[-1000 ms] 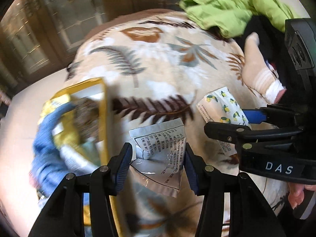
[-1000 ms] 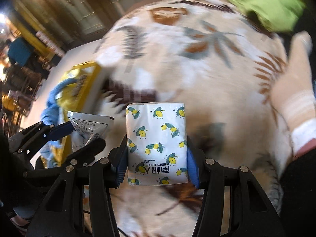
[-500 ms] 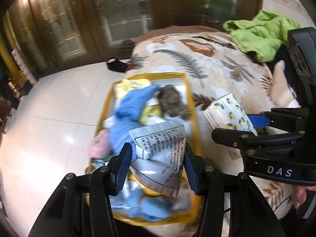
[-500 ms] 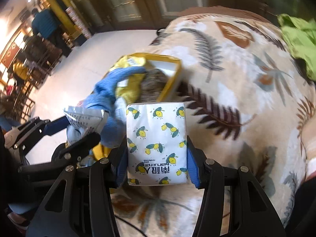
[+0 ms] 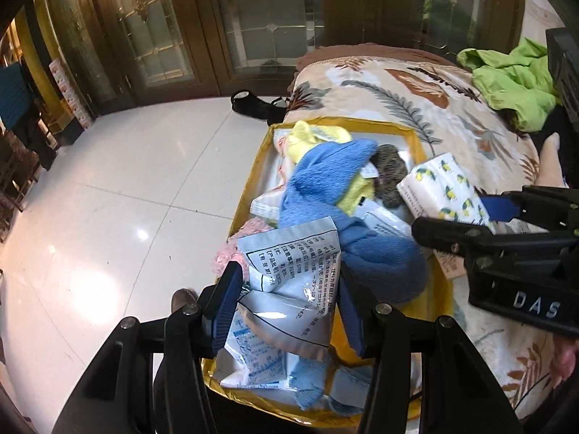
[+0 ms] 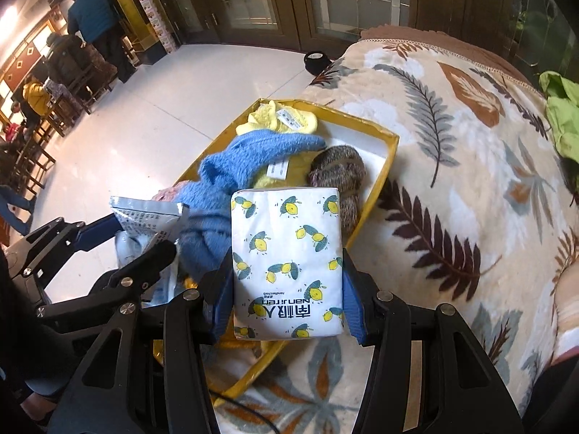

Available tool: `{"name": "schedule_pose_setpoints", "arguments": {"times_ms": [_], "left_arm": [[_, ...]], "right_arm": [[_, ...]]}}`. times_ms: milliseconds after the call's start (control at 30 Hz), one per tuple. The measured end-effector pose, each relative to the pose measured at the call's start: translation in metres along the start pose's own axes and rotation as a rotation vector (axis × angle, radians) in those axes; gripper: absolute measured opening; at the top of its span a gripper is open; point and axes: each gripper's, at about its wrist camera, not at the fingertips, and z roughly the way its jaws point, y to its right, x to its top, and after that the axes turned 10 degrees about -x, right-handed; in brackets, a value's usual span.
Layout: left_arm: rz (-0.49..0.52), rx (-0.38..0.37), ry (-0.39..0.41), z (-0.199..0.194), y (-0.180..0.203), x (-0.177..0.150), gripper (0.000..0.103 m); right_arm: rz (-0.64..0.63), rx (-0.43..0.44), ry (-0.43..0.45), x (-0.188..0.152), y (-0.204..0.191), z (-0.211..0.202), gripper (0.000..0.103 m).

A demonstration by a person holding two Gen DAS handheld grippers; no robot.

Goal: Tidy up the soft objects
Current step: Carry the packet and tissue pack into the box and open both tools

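Note:
My left gripper [image 5: 287, 302] is shut on a silver foil packet [image 5: 293, 271] with black print, held above the near end of a yellow box [image 5: 416, 137]. My right gripper [image 6: 287, 300] is shut on a white tissue pack [image 6: 287, 253] printed with lemons, held over the box's right side; it also shows in the left wrist view [image 5: 443, 190]. The box holds a blue fuzzy cloth [image 5: 325, 188], a yellow knit item [image 6: 278, 117], a brown knit ball [image 6: 340, 168], a pink fuzzy item [image 5: 226, 258] and more packets [image 5: 253, 358].
The box rests at the edge of a bed with a leaf-print blanket [image 6: 452, 144]. A green jacket [image 5: 514, 79] lies at the far right. White tiled floor [image 5: 108, 199] lies to the left, with a black item [image 5: 257, 105] near the doors. People stand far off [image 6: 90, 18].
Both grippers swung left from over the blanket to over the yellow box, each still holding its item. The box now fills the middle of both views.

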Motion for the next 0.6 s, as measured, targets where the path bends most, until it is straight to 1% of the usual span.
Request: {"name": "schedule_pose_setpoints", "arguments": {"times_ms": [267, 333, 400, 500, 600], "left_arm": [[-0.058, -0.027, -0.025, 0.016, -0.016, -0.003, 0.051], [-0.06, -0.023, -0.028, 0.018, -0.017, -0.005, 0.054], [-0.069, -0.028, -0.022, 0.017, -0.018, -0.006, 0.055], [-0.097, -0.049, -0.028, 0.017, -0.023, -0.006, 0.056], [-0.09, -0.027, -0.033, 0.016, -0.024, -0.007, 0.064]], "right_arm": [[-0.008, -0.034, -0.004, 0.018, -0.007, 0.018, 0.051], [-0.025, -0.046, -0.001, 0.022, -0.012, 0.023, 0.051], [-0.031, -0.033, 0.006, 0.026, -0.017, 0.028, 0.052], [-0.016, -0.025, -0.028, 0.028, -0.016, 0.036, 0.052], [0.009, 0.007, -0.024, 0.026, -0.011, 0.035, 0.054]]}}
